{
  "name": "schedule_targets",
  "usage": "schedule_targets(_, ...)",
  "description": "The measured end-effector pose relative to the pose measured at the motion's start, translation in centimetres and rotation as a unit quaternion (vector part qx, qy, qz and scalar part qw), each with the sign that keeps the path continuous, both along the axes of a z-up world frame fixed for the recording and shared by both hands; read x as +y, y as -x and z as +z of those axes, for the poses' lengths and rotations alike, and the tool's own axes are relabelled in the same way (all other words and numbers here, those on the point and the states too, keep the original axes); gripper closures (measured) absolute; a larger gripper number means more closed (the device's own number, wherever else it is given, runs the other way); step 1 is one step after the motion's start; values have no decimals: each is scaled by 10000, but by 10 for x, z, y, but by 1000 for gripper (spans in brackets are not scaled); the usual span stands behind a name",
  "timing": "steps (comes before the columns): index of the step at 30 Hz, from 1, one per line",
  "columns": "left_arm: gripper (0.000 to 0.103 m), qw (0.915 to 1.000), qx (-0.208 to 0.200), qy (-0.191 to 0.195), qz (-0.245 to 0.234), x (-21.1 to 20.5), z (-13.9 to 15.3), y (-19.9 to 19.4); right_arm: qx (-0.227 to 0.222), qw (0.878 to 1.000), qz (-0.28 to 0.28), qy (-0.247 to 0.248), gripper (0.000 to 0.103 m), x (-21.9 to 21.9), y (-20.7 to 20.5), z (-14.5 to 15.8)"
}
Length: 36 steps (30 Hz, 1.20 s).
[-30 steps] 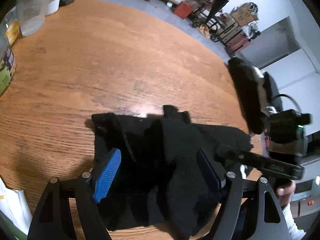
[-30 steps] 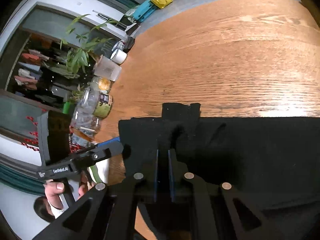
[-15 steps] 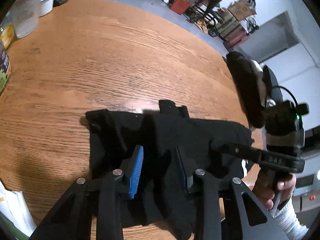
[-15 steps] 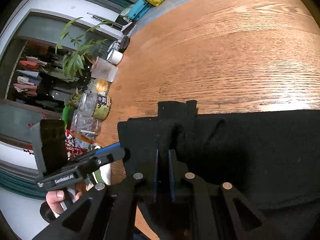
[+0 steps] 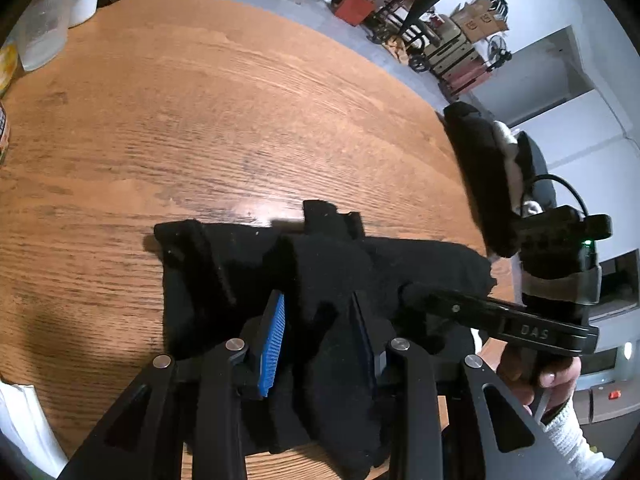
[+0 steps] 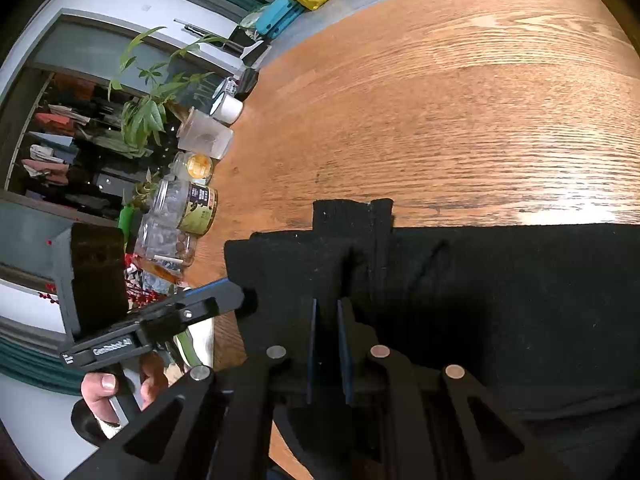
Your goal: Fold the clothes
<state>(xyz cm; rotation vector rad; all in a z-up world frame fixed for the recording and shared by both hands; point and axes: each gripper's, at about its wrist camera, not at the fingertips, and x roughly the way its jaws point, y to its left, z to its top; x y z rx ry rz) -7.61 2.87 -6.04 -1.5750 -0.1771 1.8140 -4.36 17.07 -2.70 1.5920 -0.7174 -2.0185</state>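
1. One black knitted garment lies on the round wooden table, bunched at its near edge, right under both tools.
2. Left gripper: jaws have just been closing and now pinch a raised ridge of the cloth between the blue pads, judged ready to lift a fold.
3. Right gripper: clamped narrow on the same edge, just beside it.
4. Jars stand well apart.

Black garment lies bunched and partly folded near the table's edge.
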Motion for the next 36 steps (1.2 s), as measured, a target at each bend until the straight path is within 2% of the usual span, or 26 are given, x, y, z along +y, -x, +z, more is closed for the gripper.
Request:
schedule_targets(7,70,9997,70,-235,70,-13,15,1,-16,10000,27,-37,91,0,2,0)
schedule_targets(15,70,9999,-78,-69,-107,-2,2,-2,-29,10000,46,-82,91,-3,4,1)
schedule_targets(27,70,9997,-73,-211,-69,6,-1,2,-18,9999,90,-123,91,-4,4,1)
schedule_targets(29,101,9995,-47,-308,-10,5,2,5,32,9998,94,-144,91,-5,4,3)
schedule_targets(34,101,9950,99,-953,281,-7,26,10,111,9998,39,-147,92,-2,2,7)
schedule_targets(36,102,9944,106,-946,448,-8,24,15,53,9999,3,-153,92,0,2,3)
